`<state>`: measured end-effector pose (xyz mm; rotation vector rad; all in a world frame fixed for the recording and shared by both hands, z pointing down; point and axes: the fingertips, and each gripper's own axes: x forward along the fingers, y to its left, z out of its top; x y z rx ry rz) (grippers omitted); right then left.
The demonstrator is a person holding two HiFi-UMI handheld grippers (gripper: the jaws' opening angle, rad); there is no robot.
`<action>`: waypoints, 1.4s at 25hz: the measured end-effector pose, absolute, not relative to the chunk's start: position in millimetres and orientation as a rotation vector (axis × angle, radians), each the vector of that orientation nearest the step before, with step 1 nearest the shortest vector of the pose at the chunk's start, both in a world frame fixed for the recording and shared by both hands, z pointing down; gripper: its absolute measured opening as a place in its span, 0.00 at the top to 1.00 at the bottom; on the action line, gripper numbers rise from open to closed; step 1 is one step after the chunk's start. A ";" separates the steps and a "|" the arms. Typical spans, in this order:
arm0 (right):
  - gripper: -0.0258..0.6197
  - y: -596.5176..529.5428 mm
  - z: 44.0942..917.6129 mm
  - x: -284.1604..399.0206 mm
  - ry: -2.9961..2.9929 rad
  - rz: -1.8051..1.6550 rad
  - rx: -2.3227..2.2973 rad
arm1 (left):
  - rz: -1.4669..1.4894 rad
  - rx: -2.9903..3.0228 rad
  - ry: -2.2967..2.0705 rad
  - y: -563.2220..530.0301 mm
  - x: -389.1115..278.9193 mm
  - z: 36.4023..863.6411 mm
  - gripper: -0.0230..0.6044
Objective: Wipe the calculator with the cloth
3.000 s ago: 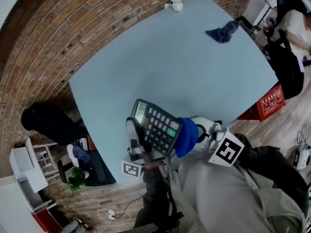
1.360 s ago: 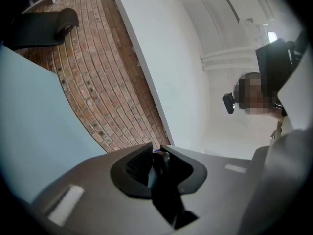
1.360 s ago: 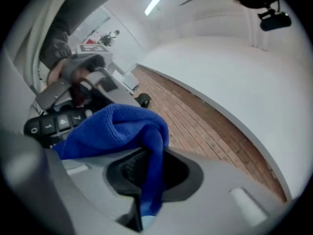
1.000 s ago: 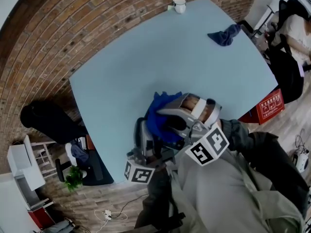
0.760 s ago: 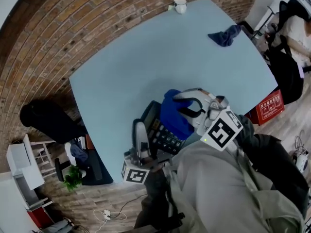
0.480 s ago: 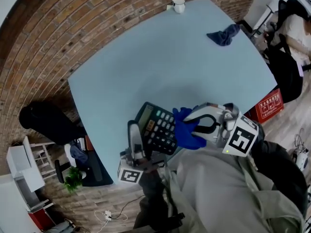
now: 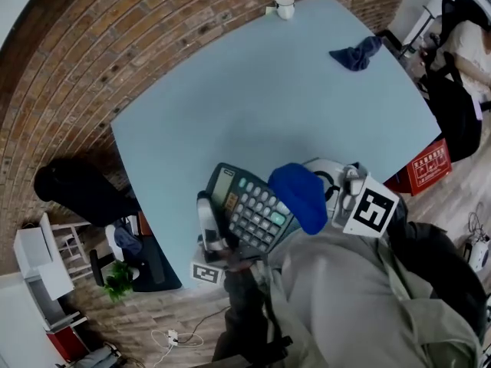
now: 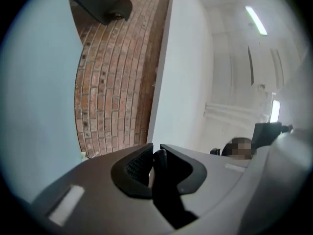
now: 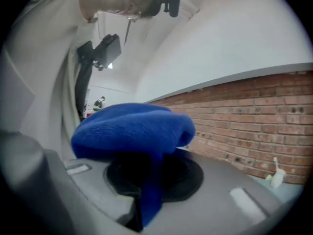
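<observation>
In the head view a dark calculator (image 7: 249,209) with grey and green keys is held above the near edge of the light blue table (image 7: 253,90), keys facing up. My left gripper (image 7: 213,234) is shut on its lower left edge. In the left gripper view the jaws (image 8: 154,156) pinch that thin dark edge. A bright blue cloth (image 7: 299,195) bulges over the calculator's right side, touching it. My right gripper (image 7: 328,194) is shut on the cloth. In the right gripper view the blue cloth (image 9: 132,131) hangs out from between the jaws of the right gripper (image 9: 149,173).
A white cup (image 7: 285,6) with a spoon stands at the table's far edge. A second, dark blue cloth (image 7: 354,54) lies at the far right. A red box (image 7: 427,163) sits on the floor to the right and a black chair (image 7: 77,190) to the left.
The blue cloth has slid off the calculator's face toward the right, uncovering the keys. Both grippers have rolled, and the calculator has tilted with the left one.
</observation>
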<state>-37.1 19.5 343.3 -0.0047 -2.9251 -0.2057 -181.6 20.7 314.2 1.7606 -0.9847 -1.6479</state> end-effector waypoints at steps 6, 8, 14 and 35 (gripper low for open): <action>0.87 83.7 362.3 -62.7 -2.868 -0.210 -0.184 | -1.730 1.673 -0.984 15.8 -189.0 317.4 0.90; 0.87 79.9 361.3 -71.9 -2.883 -0.214 -0.157 | -1.714 1.679 -0.950 11.2 -175.8 316.0 0.90; 0.87 -12.1 331.7 -49.1 -3.064 0.113 0.422 | -1.585 1.787 -0.937 12.7 -153.8 308.7 0.91; 0.87 14.4 343.0 -65.1 -2.976 -0.105 0.256 | -1.652 1.729 -0.967 8.3 -152.1 314.6 0.92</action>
